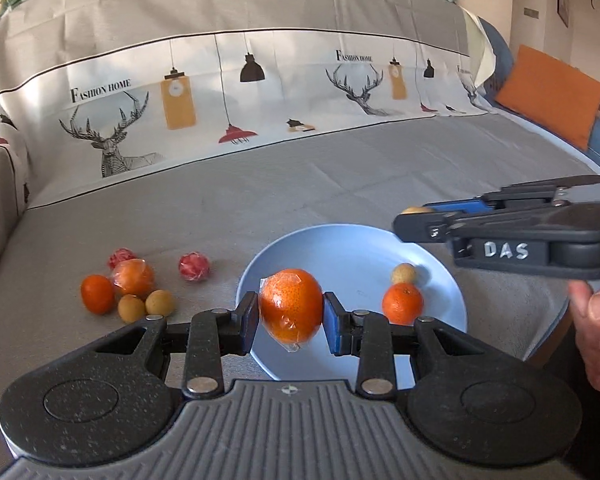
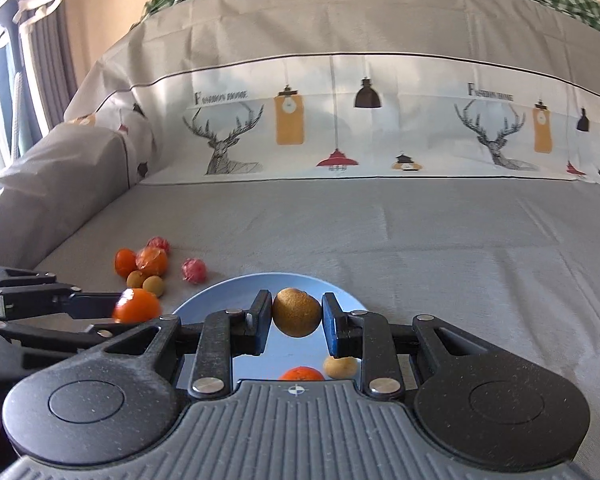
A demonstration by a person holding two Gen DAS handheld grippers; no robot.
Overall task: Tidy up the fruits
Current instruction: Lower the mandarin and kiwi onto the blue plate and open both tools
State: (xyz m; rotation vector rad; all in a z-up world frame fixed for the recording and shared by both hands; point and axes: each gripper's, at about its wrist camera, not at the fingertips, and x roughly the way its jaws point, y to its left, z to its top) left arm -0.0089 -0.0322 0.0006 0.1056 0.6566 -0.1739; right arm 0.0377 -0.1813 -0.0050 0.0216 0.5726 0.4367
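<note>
My left gripper (image 1: 291, 312) is shut on a plastic-wrapped orange (image 1: 291, 310) and holds it above the near left edge of the blue plate (image 1: 340, 248). My right gripper (image 2: 296, 314) is shut on a brown longan (image 2: 297, 312) above the plate (image 2: 204, 300). On the plate lie a small tangerine (image 1: 403, 304) and a longan (image 1: 403, 274). They also show in the right wrist view, the tangerine (image 2: 302, 373) and the longan (image 2: 340, 367). The right gripper (image 1: 416, 216) shows at the right in the left wrist view, the left gripper (image 2: 136, 306) at the left in the right wrist view.
Left of the plate on the grey sheet lie a wrapped orange (image 1: 133, 278), a tangerine (image 1: 97, 294), two longans (image 1: 146, 305) and two red-wrapped fruits (image 1: 194, 266). A sofa back with deer print rises behind. An orange cushion (image 1: 552, 96) lies far right.
</note>
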